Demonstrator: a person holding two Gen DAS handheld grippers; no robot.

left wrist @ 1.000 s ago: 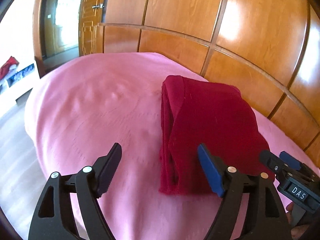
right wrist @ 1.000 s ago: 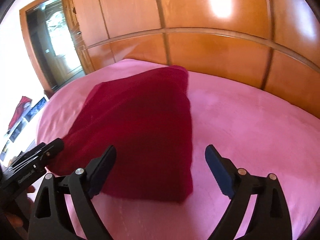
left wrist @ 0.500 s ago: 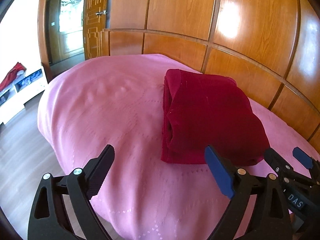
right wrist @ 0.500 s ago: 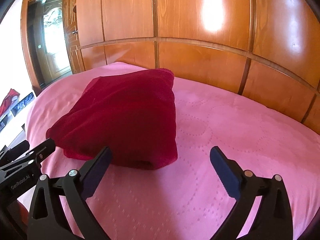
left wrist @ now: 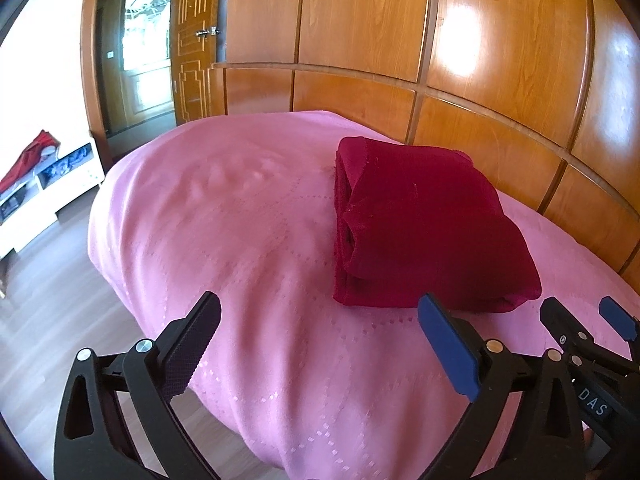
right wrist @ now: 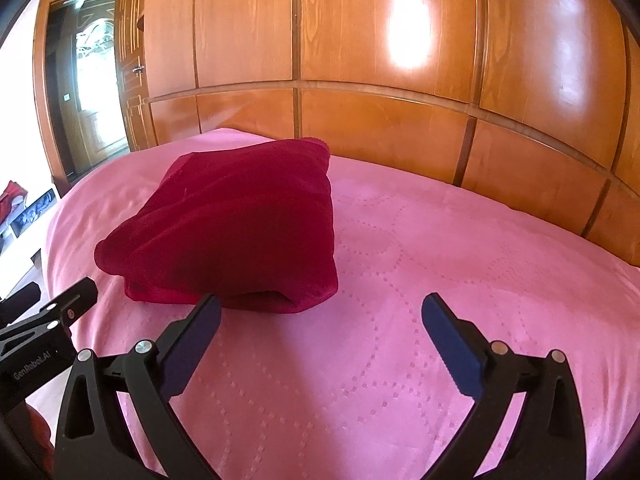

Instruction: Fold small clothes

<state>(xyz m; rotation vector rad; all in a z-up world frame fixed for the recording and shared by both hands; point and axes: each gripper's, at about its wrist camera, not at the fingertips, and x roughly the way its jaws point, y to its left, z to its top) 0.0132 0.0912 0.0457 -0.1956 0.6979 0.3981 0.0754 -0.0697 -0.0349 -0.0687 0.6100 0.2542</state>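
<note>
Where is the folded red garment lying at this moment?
The folded red garment lies on the pink bedspread near the wooden headboard, right of centre in the left wrist view.

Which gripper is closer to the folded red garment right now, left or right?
Right, narrowly. The right gripper has its left jaw tip at the folded red garment's near edge; the left gripper sits back and to its left. Both open, neither touching.
</note>
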